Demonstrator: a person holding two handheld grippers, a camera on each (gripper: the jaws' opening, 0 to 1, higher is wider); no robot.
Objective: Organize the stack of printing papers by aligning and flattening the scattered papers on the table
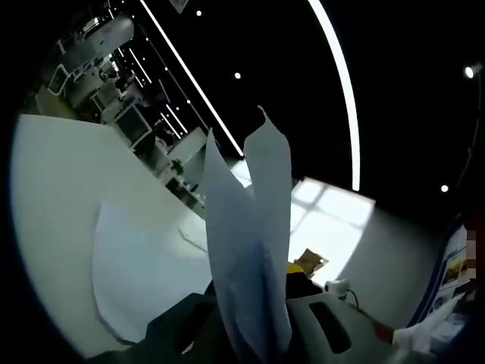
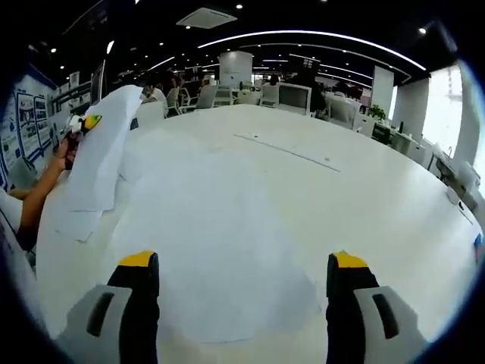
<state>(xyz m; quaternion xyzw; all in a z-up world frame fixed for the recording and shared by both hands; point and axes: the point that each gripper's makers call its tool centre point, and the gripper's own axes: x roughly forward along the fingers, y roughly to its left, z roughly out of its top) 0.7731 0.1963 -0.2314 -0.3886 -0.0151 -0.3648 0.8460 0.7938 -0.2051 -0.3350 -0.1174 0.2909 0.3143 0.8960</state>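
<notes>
Several white sheets [image 1: 250, 227] rise upright and bent from my left gripper [image 1: 254, 307], which is shut on their lower edge. In the right gripper view the same gripper [image 2: 85, 123] shows at far left in a person's hand, holding the lifted sheets [image 2: 102, 163] above the table. More sheets [image 2: 220, 258] lie flat and loosely overlapped on the white table [image 2: 356, 182], straight ahead of my right gripper [image 2: 242, 262]. Its jaws stand wide open above them with nothing between. One flat sheet [image 1: 144, 273] also lies on the table [image 1: 53, 189] beside the left jaws.
A thin seam [image 2: 288, 152] crosses the table's far half. Chairs and monitors [image 2: 292, 95] line the far edge. Posters [image 2: 23, 121] hang on the left, and a person's forearm [image 2: 38, 193] reaches in there. A large window [image 1: 330, 220] glows behind the lifted sheets.
</notes>
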